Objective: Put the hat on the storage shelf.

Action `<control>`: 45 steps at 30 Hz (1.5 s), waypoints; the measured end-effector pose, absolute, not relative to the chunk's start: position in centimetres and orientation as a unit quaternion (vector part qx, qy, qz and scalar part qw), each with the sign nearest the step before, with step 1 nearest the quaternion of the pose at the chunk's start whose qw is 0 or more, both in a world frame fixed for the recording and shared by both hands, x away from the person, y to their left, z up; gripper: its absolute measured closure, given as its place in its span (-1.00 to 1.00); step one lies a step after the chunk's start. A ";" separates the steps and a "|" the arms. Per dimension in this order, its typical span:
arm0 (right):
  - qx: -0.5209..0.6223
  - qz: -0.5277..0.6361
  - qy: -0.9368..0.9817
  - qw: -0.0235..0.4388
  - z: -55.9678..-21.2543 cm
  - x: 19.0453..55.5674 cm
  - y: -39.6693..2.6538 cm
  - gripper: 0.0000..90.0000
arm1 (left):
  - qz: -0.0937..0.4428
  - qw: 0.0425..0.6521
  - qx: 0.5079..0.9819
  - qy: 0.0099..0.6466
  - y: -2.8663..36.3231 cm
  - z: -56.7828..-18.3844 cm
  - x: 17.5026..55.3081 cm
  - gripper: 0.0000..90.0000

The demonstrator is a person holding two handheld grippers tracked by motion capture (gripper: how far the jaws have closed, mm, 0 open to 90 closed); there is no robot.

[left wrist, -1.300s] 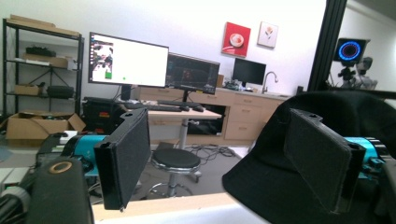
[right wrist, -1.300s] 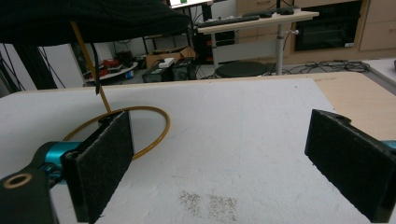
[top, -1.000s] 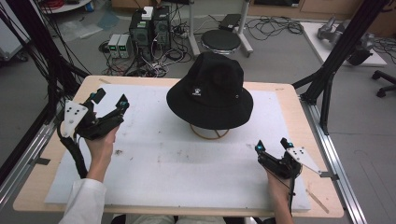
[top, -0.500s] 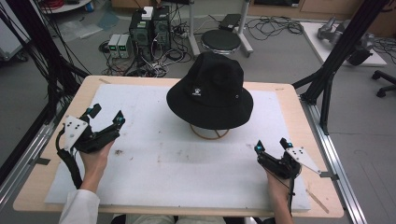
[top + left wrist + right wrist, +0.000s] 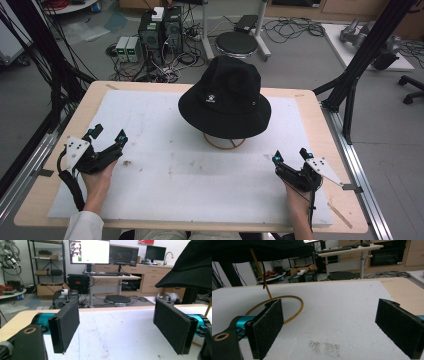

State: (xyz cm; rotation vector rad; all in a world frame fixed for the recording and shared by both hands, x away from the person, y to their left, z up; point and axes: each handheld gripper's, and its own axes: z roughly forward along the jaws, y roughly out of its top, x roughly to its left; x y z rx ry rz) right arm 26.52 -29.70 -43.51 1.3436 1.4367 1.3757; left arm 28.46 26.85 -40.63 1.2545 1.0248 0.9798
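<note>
High view: black hat (image 5: pixel 225 100) sits on a wire stand (image 5: pixel 224 142) at the far middle of the white surface (image 5: pixel 200 175). Left hand-held gripper (image 5: pixel 107 136) and right hand-held gripper (image 5: pixel 291 154) rest nearer than the hat, well apart from it, jaws spread, empty. Left gripper view: wide-open jaws, hat (image 5: pixel 192 267) beyond them. Right gripper view: wide-open jaws, stand ring (image 5: pixel 294 312) under the hat (image 5: pixel 262 250).
</note>
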 end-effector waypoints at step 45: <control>0.513 0.534 0.570 0.356 -43.6 26.6 -29.6 -0.84 | 0.399 0.589 0.518 0.476 28.7 -43.5 27.3 -0.50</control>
